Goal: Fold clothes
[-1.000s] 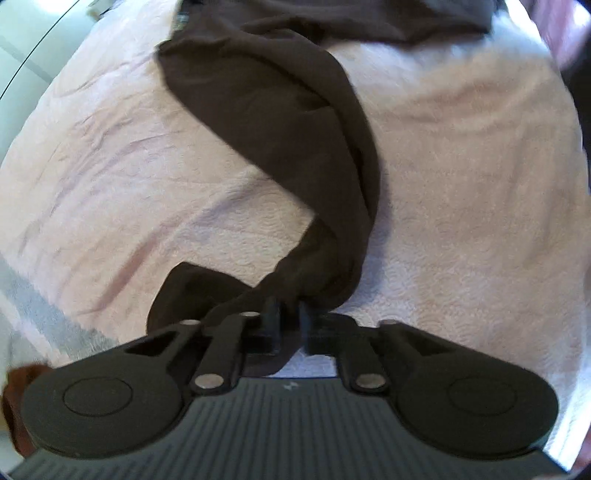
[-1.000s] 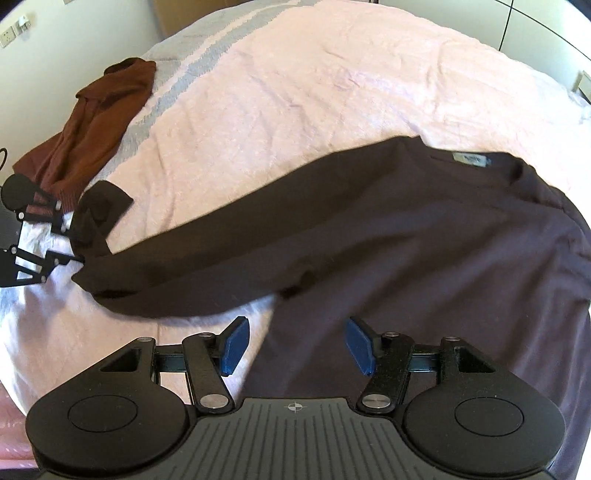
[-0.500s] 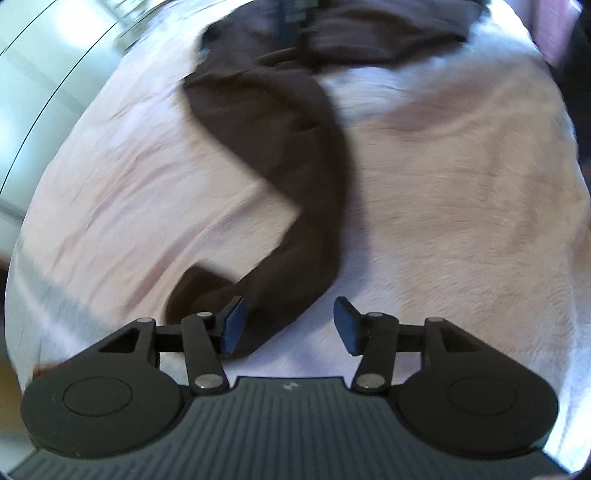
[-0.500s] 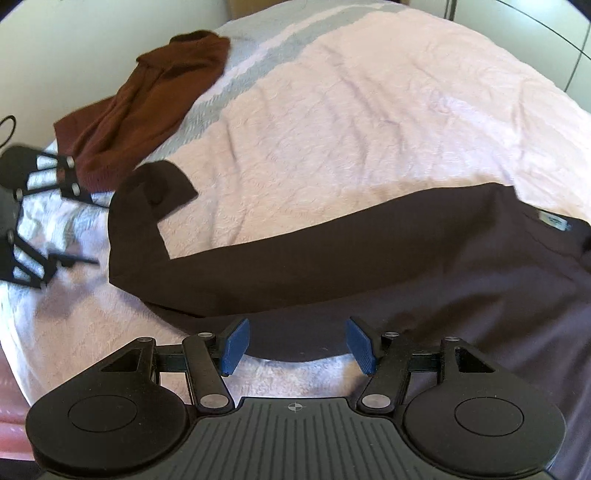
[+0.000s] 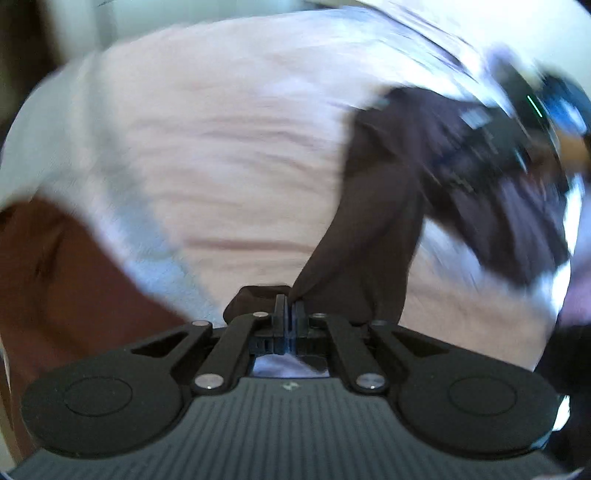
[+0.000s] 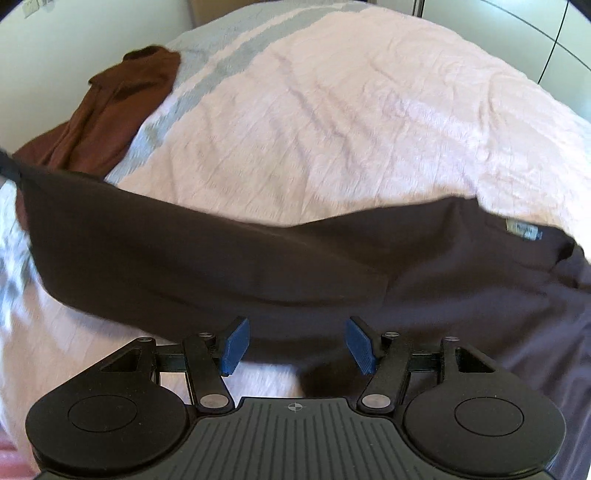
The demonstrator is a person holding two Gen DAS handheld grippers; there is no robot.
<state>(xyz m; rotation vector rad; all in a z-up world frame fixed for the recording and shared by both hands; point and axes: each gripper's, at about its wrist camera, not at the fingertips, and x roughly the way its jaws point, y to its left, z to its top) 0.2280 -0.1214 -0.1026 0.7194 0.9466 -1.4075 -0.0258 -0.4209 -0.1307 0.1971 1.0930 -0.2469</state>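
A dark brown long-sleeved top (image 6: 332,266) lies on the pink bedspread (image 6: 332,129), its neck label at the right. Its sleeve (image 5: 373,229) stretches out to the left. My left gripper (image 5: 289,308) is shut on the sleeve's cuff end and holds it up; this view is blurred by motion. My right gripper (image 6: 297,345) is open and empty, hovering just above the lower edge of the sleeve, its blue pads (image 6: 234,345) apart on either side of the cloth edge.
A rust-brown garment (image 6: 110,107) lies crumpled at the bed's far left on the grey-striped edge; it also shows in the left wrist view (image 5: 55,277). White cupboard doors (image 6: 517,33) stand behind the bed.
My left gripper opened half a second ago, then shut on the sleeve's cuff and swung it out, pulling the sleeve straight. My right gripper stayed open and moved closer to the sleeve.
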